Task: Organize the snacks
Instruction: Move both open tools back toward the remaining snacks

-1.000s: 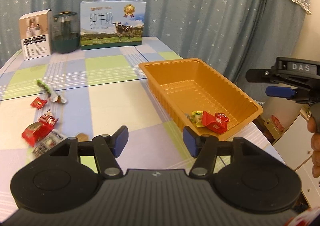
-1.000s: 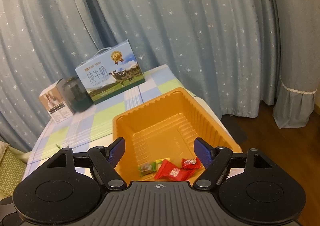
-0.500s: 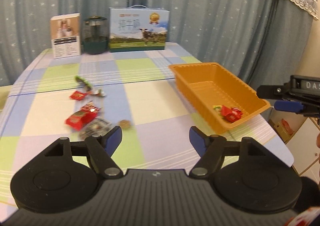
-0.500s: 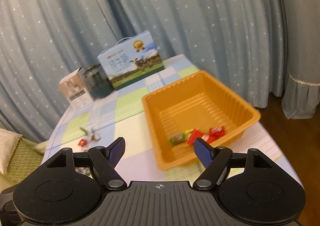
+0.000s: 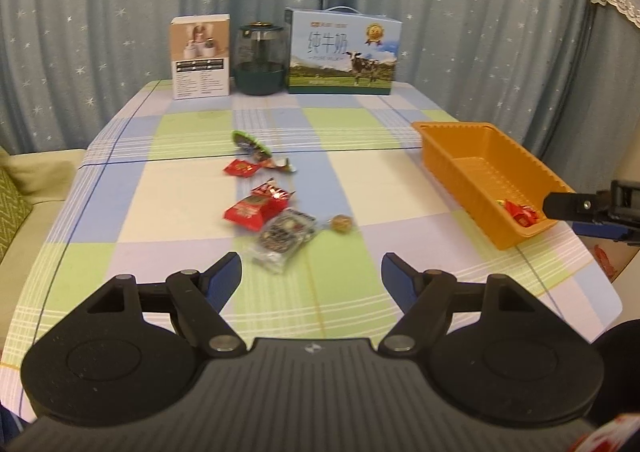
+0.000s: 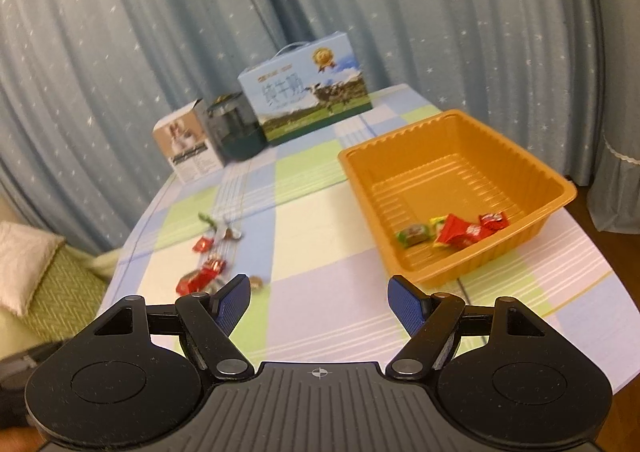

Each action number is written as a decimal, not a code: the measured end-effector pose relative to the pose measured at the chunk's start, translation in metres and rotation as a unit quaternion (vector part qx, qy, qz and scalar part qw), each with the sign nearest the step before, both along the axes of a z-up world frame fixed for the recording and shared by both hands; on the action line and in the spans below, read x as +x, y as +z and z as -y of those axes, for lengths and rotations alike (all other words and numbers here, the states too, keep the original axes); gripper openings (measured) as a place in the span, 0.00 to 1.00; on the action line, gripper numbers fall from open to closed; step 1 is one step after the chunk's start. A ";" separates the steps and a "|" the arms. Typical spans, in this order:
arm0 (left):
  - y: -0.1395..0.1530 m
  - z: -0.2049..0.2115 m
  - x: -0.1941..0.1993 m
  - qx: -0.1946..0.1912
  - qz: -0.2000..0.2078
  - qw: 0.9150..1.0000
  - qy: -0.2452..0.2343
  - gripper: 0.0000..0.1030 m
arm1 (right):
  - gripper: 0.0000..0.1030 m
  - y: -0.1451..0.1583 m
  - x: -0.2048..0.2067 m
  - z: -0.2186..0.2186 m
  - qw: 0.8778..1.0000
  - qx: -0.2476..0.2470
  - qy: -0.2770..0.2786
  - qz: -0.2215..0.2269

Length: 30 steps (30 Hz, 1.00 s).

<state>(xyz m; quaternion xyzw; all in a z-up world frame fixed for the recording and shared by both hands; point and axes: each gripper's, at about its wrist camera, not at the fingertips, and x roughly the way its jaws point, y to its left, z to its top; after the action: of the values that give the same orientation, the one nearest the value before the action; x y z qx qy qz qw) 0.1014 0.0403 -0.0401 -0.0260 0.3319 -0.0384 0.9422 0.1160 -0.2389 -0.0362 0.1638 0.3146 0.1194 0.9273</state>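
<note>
We face blue-grey curtains (image 5: 460,11) dotted with white stars, hung behind a tabletop (image 5: 192,207) in a pastel checked cloth. A green zigzag-patterned sofa (image 6: 52,284) with a pale cushion (image 6: 24,260) sits just beside its edge, under warm light.

A table (image 5: 180,211) covered in a pastel checked cloth of blue, green, cream and lilac fills the scene. Along its far edge stand three things in a row: a small white and tan box (image 5: 201,56) on the left, a dark green jar (image 5: 261,59) in the middle, and a blue milk carton (image 5: 343,52) printed with a cow on the right. Behind them hangs a blue-grey curtain (image 5: 460,11) dotted with white stars, and a green patterned cushion (image 6: 48,292) sits at the left of the table.
</note>
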 end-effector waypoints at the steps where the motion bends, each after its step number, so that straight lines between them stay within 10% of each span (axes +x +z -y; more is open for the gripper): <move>1: -0.001 -0.003 0.000 -0.001 -0.001 1.000 0.002 0.72 | 0.73 -0.002 -0.001 -0.002 1.000 -0.003 0.004 0.001; 30: -0.063 -0.031 0.084 0.038 -0.054 0.995 -0.081 0.70 | 0.73 -0.072 0.070 -0.073 0.993 -0.065 0.100 -0.016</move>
<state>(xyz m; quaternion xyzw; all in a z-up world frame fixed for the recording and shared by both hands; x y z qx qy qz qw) 0.1855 0.0714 -0.1034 0.0348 0.3844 -0.1001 0.9171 0.1860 -0.1655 -0.1087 0.0722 0.3514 0.1885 0.9142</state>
